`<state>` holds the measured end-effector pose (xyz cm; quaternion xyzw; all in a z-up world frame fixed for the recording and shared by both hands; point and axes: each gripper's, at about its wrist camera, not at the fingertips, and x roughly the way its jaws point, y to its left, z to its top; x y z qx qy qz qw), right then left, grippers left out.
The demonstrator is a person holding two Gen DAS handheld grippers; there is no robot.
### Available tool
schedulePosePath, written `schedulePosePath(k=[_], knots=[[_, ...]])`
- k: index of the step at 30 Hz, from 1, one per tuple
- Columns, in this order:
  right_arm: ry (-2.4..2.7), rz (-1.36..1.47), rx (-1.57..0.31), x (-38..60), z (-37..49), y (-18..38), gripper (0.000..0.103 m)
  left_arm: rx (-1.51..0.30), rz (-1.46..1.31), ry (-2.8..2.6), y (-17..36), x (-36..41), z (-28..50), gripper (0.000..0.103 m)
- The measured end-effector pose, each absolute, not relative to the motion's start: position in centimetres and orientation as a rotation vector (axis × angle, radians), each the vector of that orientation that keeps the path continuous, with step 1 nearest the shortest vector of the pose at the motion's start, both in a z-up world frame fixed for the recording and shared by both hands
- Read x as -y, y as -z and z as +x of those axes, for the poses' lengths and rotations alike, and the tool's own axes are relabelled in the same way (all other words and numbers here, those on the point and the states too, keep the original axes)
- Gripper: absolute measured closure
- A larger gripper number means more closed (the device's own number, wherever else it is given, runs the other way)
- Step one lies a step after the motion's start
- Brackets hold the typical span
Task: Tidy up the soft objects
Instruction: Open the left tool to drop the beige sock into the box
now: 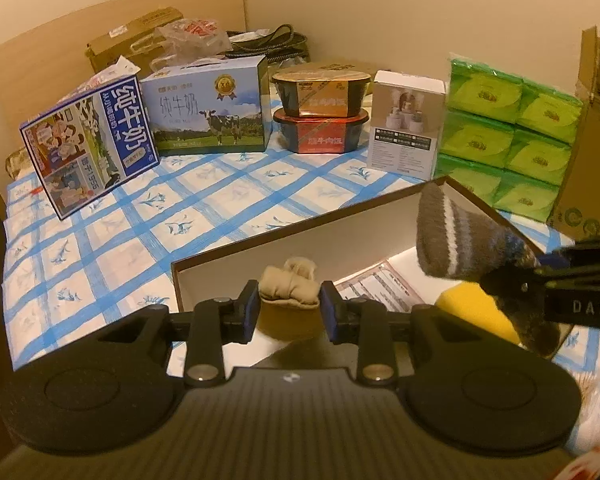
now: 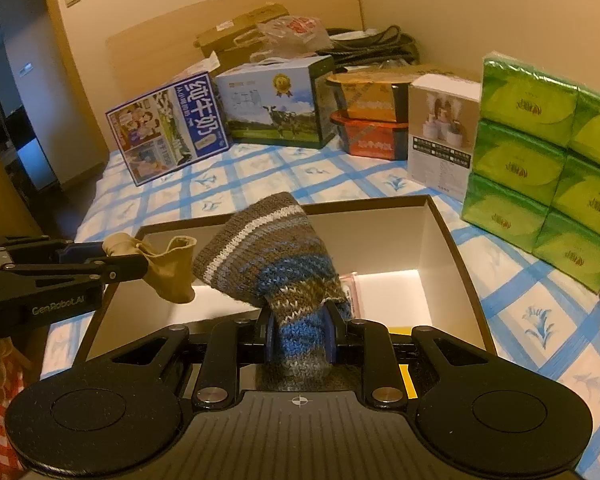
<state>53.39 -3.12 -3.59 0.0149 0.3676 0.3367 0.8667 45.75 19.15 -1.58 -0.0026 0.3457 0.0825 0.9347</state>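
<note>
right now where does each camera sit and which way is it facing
Left wrist: sits on the left gripper, facing down into the open box; its fingers flank a tan sock, and the right gripper reaches in from the right.
Right wrist: sits on the right gripper, facing the same box; its pads clamp a striped knit sock, with the left gripper entering from the left.
Shared: box, both socks, milk cartons, green tissue packs.
</note>
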Motion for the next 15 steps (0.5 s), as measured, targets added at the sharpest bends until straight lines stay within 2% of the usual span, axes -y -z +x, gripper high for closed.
schedulePosePath(k=[1,3,15], knots=[[-0.703,0.037,-0.774,3.2,53.5,3.7,0.079,-0.709,-0.013,-0.178,1.6,-19.4,46.0,0.056],[-0.701,0.048,-0.78,3.2,53.8,3.8,0.079,-0.716,-0.022,-0.199,1.7,-19.7,46.4,0.042],[-0.691,0.084,-0.796,3.4,54.3,4.4,0.079,-0.749,-0.052,-0.196,2.4,-20.6,45.7,0.042]])
